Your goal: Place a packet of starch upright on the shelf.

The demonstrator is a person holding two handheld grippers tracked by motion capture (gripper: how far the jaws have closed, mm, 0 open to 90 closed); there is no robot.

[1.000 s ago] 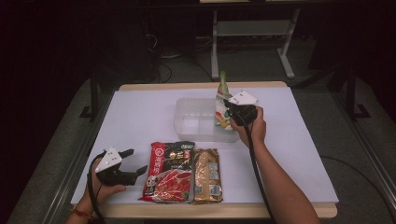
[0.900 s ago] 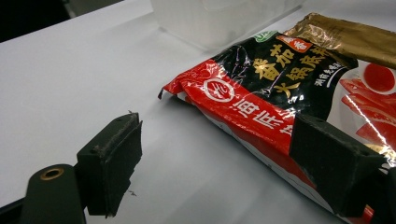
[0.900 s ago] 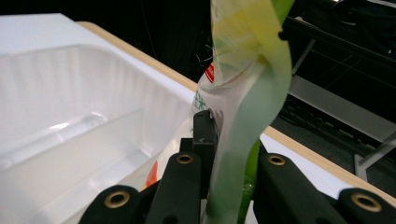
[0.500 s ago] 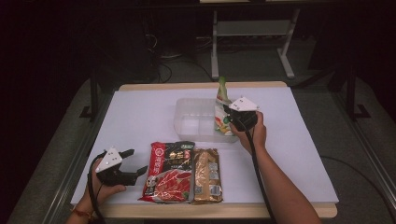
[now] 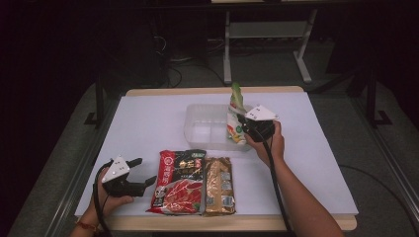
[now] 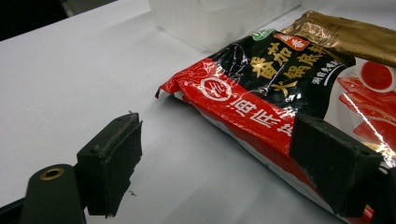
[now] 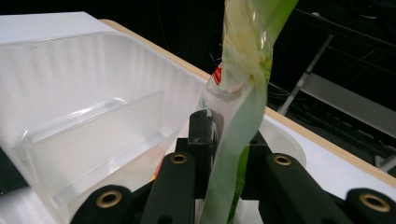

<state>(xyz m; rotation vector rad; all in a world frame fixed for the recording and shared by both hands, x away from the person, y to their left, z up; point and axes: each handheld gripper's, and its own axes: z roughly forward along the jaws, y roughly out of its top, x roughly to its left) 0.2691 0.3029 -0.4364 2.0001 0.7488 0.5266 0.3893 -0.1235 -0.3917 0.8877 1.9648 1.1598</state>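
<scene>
A green and white bag (image 5: 235,120) stands upright at the right end of the clear plastic container (image 5: 197,129). My right gripper (image 5: 242,129) is shut on it low down. In the right gripper view the bag (image 7: 243,93) rises between the pads of the right gripper (image 7: 229,154), whose jaws have just been easing apart a little with the bag still between them. My left gripper (image 5: 144,171) rests open on the table at the front left, beside a red and black packet (image 5: 180,180). The left gripper (image 6: 219,168) has nothing between its pads, and one pad stands over the red packet's (image 6: 261,93) edge.
A gold packet (image 5: 220,185) lies right of the red one near the table's front edge. The container (image 7: 84,93) has a divider across its middle. Dark floor, cables and a metal stand lie beyond the table's far edge.
My right gripper and the bag have sunk slightly toward the container. The left gripper and both packets have stayed where they were.
</scene>
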